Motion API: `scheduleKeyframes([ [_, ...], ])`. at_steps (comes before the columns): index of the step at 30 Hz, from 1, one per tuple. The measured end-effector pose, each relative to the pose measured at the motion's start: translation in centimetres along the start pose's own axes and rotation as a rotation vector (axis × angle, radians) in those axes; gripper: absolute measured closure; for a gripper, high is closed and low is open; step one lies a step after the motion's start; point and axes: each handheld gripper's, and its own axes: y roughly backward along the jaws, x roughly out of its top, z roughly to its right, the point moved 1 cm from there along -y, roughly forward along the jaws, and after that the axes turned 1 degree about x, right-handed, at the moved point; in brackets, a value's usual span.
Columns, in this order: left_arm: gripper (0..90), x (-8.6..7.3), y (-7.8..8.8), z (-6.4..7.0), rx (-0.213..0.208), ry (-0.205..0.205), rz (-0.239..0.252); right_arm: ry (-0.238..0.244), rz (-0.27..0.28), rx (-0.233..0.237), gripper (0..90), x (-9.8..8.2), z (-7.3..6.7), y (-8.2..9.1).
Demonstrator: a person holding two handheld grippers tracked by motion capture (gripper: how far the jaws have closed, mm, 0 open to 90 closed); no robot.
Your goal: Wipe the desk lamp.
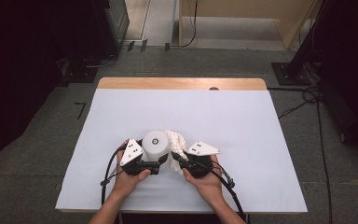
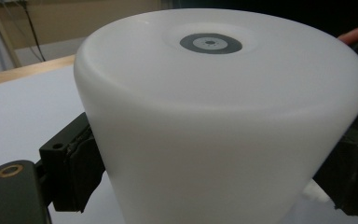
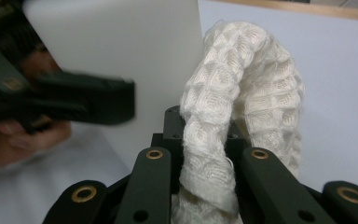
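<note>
A white cup stands upside down near the table's front, with a grey ring mark on its upturned base. My left gripper is shut on the cup's side, a black pad pressing on each flank. A white waffle-weave cloth lies bunched against the cup's right side. My right gripper is shut on a fold of that cloth, which arches up out of its jaws. In the right gripper view the left gripper and its hand sit at the left, against the cup.
The white tabletop has a wooden strip along its far edge. Dark stands and cables lie on the grey floor around the table. Both forearms come in over the table's front edge.
</note>
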Motion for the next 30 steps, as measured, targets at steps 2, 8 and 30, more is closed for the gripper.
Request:
scheduleKeyframes([
  [2, 8.6, -0.2, -0.3, 0.2, 0.0, -0.019, -0.014, 0.008, 0.042, 0.002, 79.0, 0.6, -0.2, 0.7],
  [8, 8.6, -0.6, -0.7, 0.6, 0.02, -0.061, -0.043, 0.029, 0.112, -0.005, 79.0, 1.6, -0.4, 2.2],
  [30, 8.5, -0.5, -0.7, 0.8, 0.19, 0.083, -0.06, -0.007, 0.034, -0.071, 78.9, -0.3, 1.1, 0.9],
])
